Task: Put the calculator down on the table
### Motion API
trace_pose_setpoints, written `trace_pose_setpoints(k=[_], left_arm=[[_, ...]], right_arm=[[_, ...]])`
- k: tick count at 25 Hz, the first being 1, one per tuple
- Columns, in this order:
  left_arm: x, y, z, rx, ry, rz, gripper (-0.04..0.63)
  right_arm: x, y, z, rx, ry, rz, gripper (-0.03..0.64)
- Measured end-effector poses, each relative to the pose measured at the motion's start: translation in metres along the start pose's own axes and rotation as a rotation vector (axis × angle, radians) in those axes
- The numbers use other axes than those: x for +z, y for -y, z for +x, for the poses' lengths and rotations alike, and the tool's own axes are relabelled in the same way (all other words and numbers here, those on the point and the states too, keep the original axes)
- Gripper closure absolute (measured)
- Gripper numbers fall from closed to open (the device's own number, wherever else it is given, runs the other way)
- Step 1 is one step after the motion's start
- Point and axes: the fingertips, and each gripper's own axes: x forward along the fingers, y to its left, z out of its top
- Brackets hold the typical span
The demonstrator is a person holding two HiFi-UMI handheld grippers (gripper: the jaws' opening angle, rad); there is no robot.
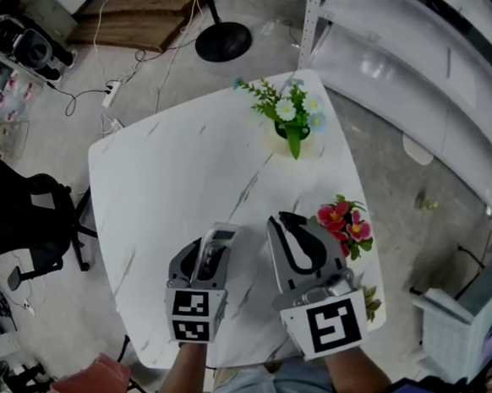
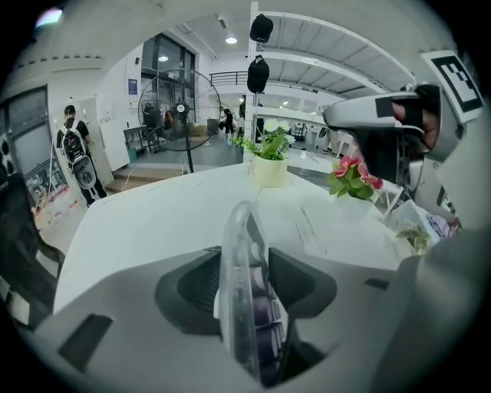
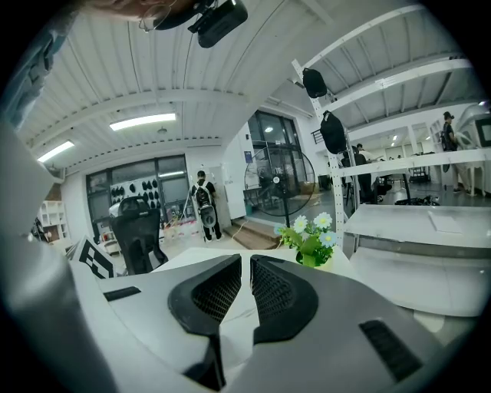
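Note:
The calculator (image 1: 215,257) stands on edge between the jaws of my left gripper (image 1: 209,241), low over the white marble table (image 1: 171,177) near its front. In the left gripper view the calculator (image 2: 247,307) shows a clear cover and purple keys. The pads sit slightly off both faces, so this gripper is open around it. Whether its lower edge touches the table is hidden. My right gripper (image 1: 293,223) hovers just to the right. Its pads (image 3: 272,288) stand almost together with nothing between them, and it is shut.
A pot of white and blue flowers (image 1: 290,119) stands at the table's far edge. Pink flowers (image 1: 344,225) sit at the right edge beside my right gripper. A black office chair (image 1: 15,216) is left of the table, white shelving (image 1: 424,87) to the right.

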Motion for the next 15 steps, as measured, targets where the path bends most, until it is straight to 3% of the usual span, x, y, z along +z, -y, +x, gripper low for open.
trace_pose_setpoints(k=[6,10,15], left_arm=[[0.002,-0.005,0.004,-0.033,0.034,-0.018,0.389],[0.0,-0.009,0.005,-0.076,0.032,-0.078,0.379],[0.0,-0.024,0.011,-0.088,0.088,-0.123,0.357]], right_arm=[[0.0,-0.003,0.0,-0.013,-0.002,-0.008,0.561],[-0.001,-0.005,0.001,-0.023,-0.005,-0.013,0.561],[-0.005,-0.009,0.003,-0.034,-0.02,-0.022,0.561]])
